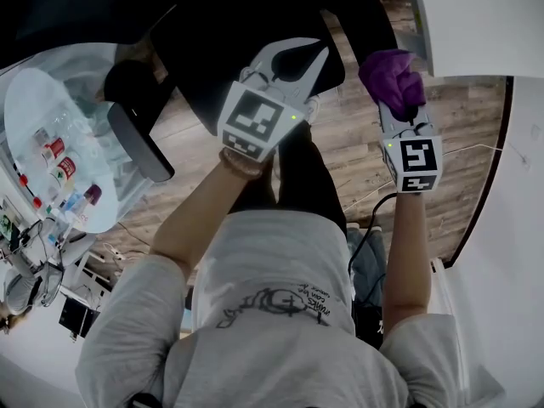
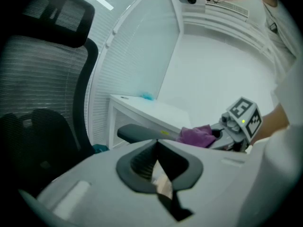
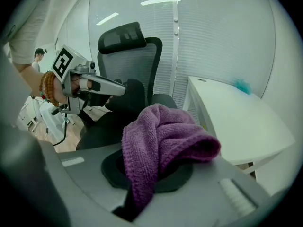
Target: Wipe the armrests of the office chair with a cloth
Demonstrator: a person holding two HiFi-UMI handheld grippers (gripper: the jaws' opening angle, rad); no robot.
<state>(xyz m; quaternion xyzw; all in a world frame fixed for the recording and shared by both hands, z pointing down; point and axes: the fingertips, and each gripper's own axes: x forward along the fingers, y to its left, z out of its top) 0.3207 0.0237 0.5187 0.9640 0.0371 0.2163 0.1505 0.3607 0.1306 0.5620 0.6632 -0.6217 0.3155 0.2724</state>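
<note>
Right gripper view: right gripper [image 3: 149,167] clamps a bunched purple cloth [image 3: 163,136]; left gripper [image 2: 157,143] closed, empty.

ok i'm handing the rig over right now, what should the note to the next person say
Left hand-held gripper: shut, empty, held by the office chair.
Right hand-held gripper: shut on the purple cloth, close to one armrest; contact unclear.
Other armrest: out to the left, nothing on it.
Done: cloth in grasp.
Left: wipe both armrests; nothing shows either is wiped.
</note>
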